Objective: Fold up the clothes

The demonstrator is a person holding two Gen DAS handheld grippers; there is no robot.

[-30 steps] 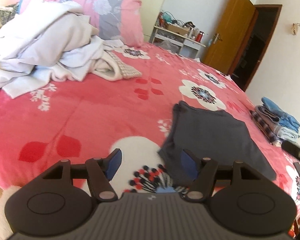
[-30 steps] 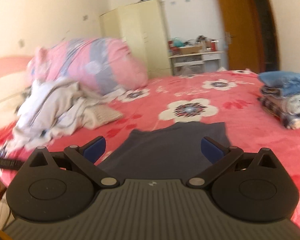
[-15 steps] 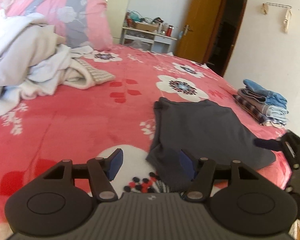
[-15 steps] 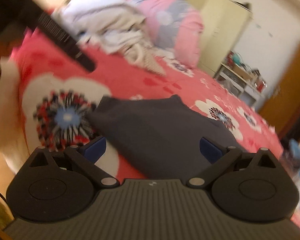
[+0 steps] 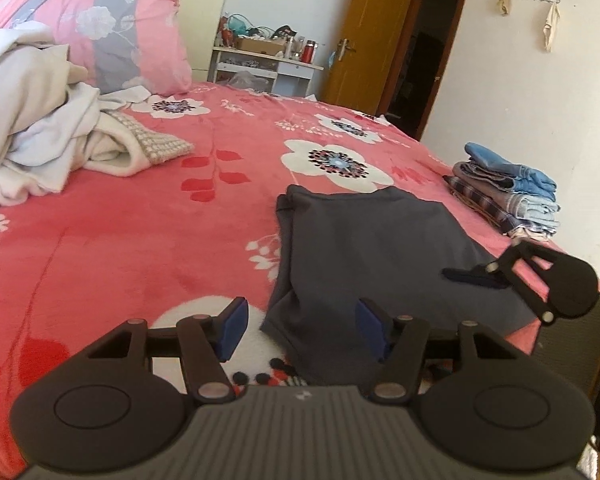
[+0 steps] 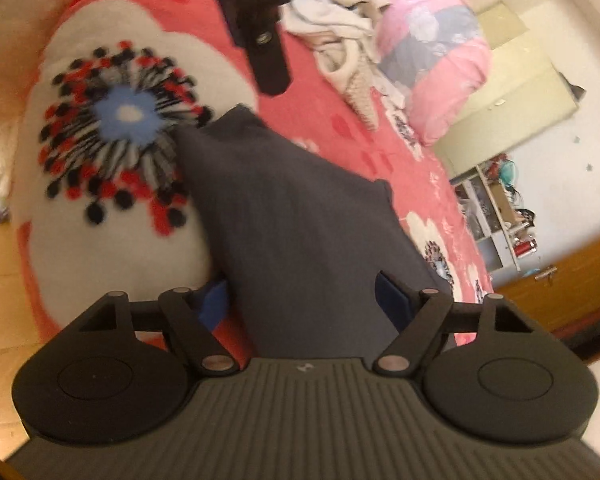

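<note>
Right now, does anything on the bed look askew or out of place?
The grey garment lies flat, but its near left corner is rumpled and turned. The white pile is still a loose heap. The folded stack looks tidy. Both grippers, left and right, are open.

Your left tool [image 5: 300, 330] hangs with its blue pads spread wide over the near edge of the bed [image 5: 140, 248], gripping nothing. Just ahead of it and slightly to the right lies the folded dark grey garment [image 5: 380, 248]. Your right tool [image 5: 512, 276] reaches in from the right over that garment's edge. Far ahead right sits a stack of folded clothes [image 5: 508, 192]; far ahead left, a heap of pale laundry [image 5: 48, 128].
</note>
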